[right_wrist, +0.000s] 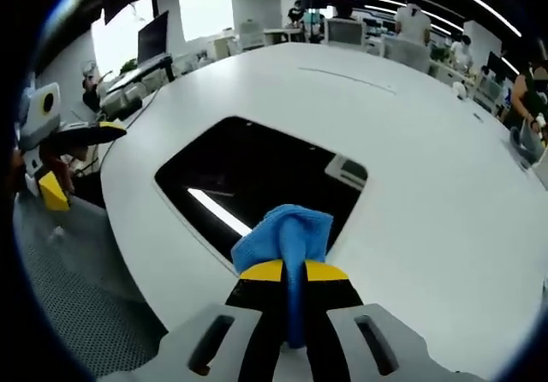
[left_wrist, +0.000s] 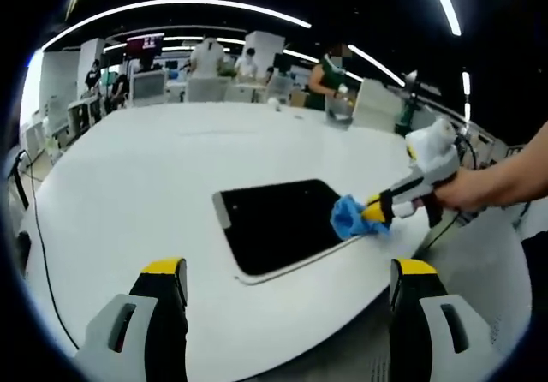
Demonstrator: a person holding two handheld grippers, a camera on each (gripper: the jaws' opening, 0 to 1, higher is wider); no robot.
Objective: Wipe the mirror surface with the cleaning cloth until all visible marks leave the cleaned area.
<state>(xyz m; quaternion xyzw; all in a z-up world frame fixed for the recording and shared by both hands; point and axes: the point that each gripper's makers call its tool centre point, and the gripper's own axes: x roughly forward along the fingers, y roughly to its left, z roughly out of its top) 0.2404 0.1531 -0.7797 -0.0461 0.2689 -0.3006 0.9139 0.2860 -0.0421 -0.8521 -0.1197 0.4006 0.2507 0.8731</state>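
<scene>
The right gripper (right_wrist: 291,272) has its yellow-tipped jaws pinched on a soft, crumpled blue cleaning cloth (right_wrist: 285,235), which is pressed on the near edge of the mirror (right_wrist: 257,181). The mirror is a dark, glossy rounded rectangle lying flat, reflecting a ceiling light strip. The left gripper (left_wrist: 287,279) hangs back with jaws spread wide, holding nothing; from it the cloth sits at three o'clock of the mirror. The counter (right_wrist: 411,142) is smooth, white and rounded. Beyond, at twelve o'clock, people sit among office desks.
</scene>
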